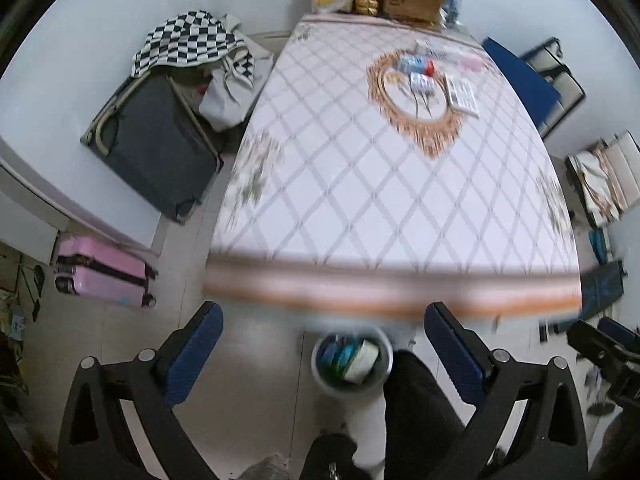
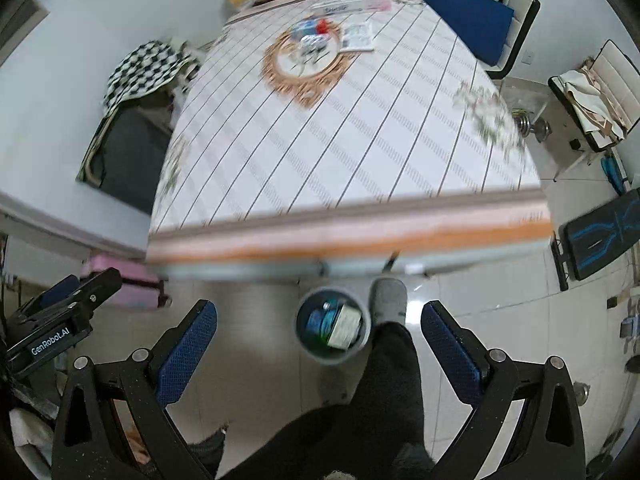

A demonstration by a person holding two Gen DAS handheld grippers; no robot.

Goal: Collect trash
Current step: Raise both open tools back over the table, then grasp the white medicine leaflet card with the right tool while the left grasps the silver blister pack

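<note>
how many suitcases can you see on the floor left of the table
2: a pink suitcase lying near the table's front left corner, and a dark open suitcase farther back, under a checkered cloth. Others may be hidden.

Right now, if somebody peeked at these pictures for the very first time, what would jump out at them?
The big table with its diamond-patterned cloth fills the middle, and a little heap of wrappers sits on the gold medallion at its far end. On the floor just below the near edge stands a small round trash bin already holding packets, beside a person's grey slipper. Both the left gripper and right gripper hang open and empty above it.
</note>
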